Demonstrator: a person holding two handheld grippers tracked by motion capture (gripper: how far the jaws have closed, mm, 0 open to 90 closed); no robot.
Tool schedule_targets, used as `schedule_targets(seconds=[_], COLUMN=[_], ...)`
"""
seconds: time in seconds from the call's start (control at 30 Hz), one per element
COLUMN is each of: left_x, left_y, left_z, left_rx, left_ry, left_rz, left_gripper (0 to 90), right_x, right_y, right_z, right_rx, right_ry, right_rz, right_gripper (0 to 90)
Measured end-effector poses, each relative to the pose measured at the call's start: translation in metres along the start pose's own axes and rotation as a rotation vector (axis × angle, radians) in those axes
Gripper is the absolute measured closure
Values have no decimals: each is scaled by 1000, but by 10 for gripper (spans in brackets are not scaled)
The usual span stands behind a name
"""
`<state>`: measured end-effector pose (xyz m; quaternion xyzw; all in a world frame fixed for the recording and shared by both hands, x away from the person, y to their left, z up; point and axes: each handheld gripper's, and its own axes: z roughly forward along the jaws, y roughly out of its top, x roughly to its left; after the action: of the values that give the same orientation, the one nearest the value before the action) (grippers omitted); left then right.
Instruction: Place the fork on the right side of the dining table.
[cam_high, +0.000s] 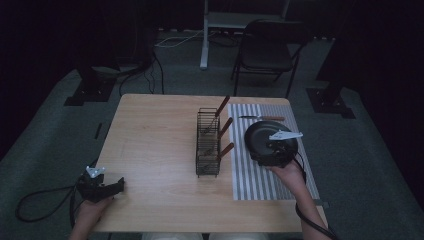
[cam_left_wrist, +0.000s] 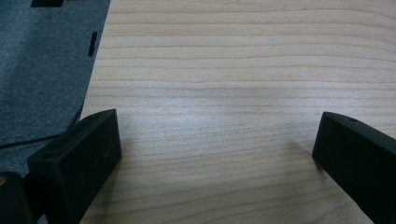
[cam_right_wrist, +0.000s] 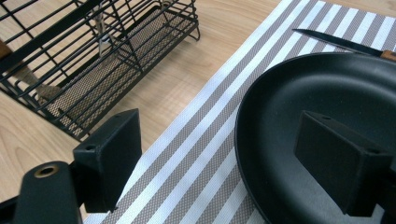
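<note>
The right gripper (cam_right_wrist: 217, 158) is being held with its jaws spread wide, one jaw hanging over the striped mat (cam_right_wrist: 205, 154) and the other over the inside of the black pan (cam_right_wrist: 299, 93), so that the pan's near rim is being straddled but not yet pinched. In the high view the right gripper (cam_high: 280, 145) is being carried low over the pan (cam_high: 262, 137), which is lying on the mat (cam_high: 250, 182) at the right of the wooden table (cam_high: 155, 145).

A slip is being risked here: if the jaws are closed on the thin, sloping rim alone, the pan is likely to be tipped or twisted out of the grip, since its weight is being carried far from the pinch. Whether the inner jaw is touching the pan's floor or hovering just above it cannot be told, the dim light leaving that contact uncertain. A knife (cam_right_wrist: 341, 43) is lying on the mat just beyond the pan, its blade close to the far rim; a push of the pan could shove it along or off the mat. The wire rack (cam_right_wrist: 93, 60), with wooden-handled utensils (cam_high: 223, 129) standing in it, is sitting beside the mat, and a wide swing could knock it.

The left gripper (cam_high: 102, 186) is being rested near the table's front left corner, jaws spread over bare wood, well apart from everything; its trailing cable could be snagged at the table edge
</note>
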<state>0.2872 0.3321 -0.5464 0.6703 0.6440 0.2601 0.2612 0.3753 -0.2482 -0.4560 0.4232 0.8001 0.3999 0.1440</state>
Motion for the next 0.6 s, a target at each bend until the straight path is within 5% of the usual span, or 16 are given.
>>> schedule_targets(seconds=[0.6], left_x=[0], left_y=[0], left_z=[0], left_rx=[0], left_ry=[0], left_rz=[0], left_gripper=[16], right_x=[-3], right_y=[35], right_z=[24], right_rx=[14], right_ry=[-2], right_rz=[-14], right_gripper=[158])
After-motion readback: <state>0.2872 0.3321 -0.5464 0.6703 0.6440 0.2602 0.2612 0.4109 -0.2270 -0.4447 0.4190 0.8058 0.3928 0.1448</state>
